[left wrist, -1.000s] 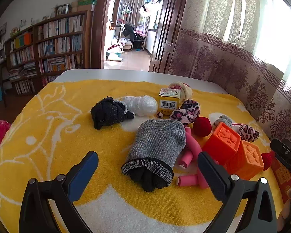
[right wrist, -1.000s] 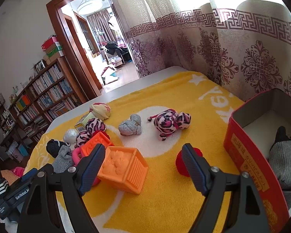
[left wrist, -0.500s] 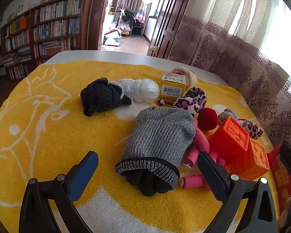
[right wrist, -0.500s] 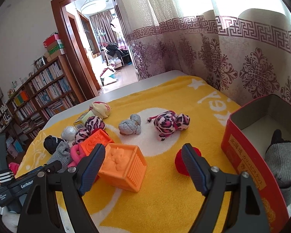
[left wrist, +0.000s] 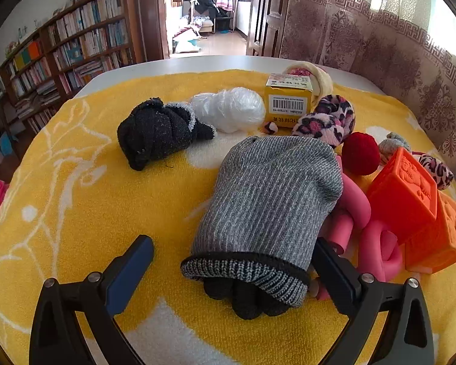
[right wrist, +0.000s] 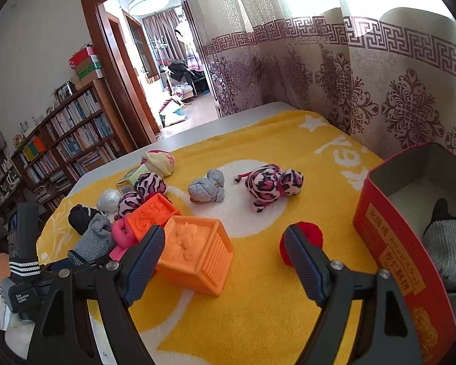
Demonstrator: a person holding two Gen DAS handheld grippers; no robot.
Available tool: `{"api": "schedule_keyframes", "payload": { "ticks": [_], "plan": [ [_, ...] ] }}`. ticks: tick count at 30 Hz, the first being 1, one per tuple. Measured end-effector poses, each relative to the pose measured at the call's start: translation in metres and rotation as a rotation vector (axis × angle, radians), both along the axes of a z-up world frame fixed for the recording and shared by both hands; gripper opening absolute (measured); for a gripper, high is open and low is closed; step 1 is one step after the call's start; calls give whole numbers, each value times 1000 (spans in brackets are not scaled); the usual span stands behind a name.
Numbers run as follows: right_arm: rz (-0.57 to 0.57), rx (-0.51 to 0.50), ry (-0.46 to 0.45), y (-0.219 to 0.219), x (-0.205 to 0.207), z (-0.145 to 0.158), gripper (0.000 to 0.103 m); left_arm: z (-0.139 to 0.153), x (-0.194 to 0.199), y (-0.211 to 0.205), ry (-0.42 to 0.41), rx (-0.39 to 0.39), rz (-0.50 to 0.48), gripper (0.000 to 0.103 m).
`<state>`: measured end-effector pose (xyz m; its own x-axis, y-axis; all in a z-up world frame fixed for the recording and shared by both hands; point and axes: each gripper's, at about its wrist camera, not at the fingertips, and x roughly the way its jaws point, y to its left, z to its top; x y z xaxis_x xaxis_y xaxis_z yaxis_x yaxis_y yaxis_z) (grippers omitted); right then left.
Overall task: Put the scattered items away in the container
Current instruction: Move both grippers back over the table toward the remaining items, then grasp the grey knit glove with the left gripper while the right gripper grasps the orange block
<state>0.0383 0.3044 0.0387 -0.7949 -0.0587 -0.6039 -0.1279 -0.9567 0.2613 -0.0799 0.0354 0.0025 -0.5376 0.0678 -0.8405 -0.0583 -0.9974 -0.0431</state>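
My left tool (left wrist: 232, 261) has come lower and closer to the gray sock (left wrist: 267, 200). The sock now sits in the middle of the frame, with its cuff between my two open fingers. They do not squeeze it yet. I think I am about to grab it, so the sock is the next thing to go in the box.

My right tool (right wrist: 223, 254) has stayed put. Its fingers are apart and hold nothing. An orange block (right wrist: 196, 254) sits behind its left finger and a red ball (right wrist: 311, 234) behind its right one.

The red box (right wrist: 392, 246) is at the right edge of the right frame. Another gray sock (right wrist: 448, 252) lies inside. The frame cuts off part of the box, so I cannot see all of its inside. The pink toy (left wrist: 354, 213) hides partly under the sock in the left frame.
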Motion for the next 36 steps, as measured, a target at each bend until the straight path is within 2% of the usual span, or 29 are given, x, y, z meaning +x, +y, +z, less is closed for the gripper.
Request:
{"api": "schedule_keyframes", "payload": {
  "ticks": [5,9,10,12,13,14,17,20,25,30,33,36],
  "plan": [
    [-11,-12,-4,3,-1,-1,84,2,1,-3,4,18,0,103],
    [3,4,-16,-2,-2,-3,84,6,1,-13,36,147,-14,103],
    [7,8,-16,-3,-2,-4,84,7,1,-13,38,163,-18,103],
    [11,19,-17,-5,-3,-4,84,7,2,-9,36,150,-33,101],
    [13,20,-18,-5,-3,-4,84,9,3,-6,42,139,-50,89],
    [14,18,-19,-5,-3,-4,84,11,4,-1,50,125,-69,68],
    [18,9,-22,-4,-3,-5,84,14,8,10,63,89,-109,56],
    [29,-8,-17,-4,-1,-4,84,18,9,5,83,109,-100,49],
    [82,-25,-33,-10,-3,-6,84,24,12,-12,106,179,-46,44],
    [132,-37,-81,-18,-9,-15,84,50,32,-36,203,250,19,44],
    [141,-16,-89,-24,-11,-17,84,64,41,-46,263,269,49,44],
    [151,13,-106,-33,-17,-21,84,65,42,-49,266,281,52,44]
  ]
}}
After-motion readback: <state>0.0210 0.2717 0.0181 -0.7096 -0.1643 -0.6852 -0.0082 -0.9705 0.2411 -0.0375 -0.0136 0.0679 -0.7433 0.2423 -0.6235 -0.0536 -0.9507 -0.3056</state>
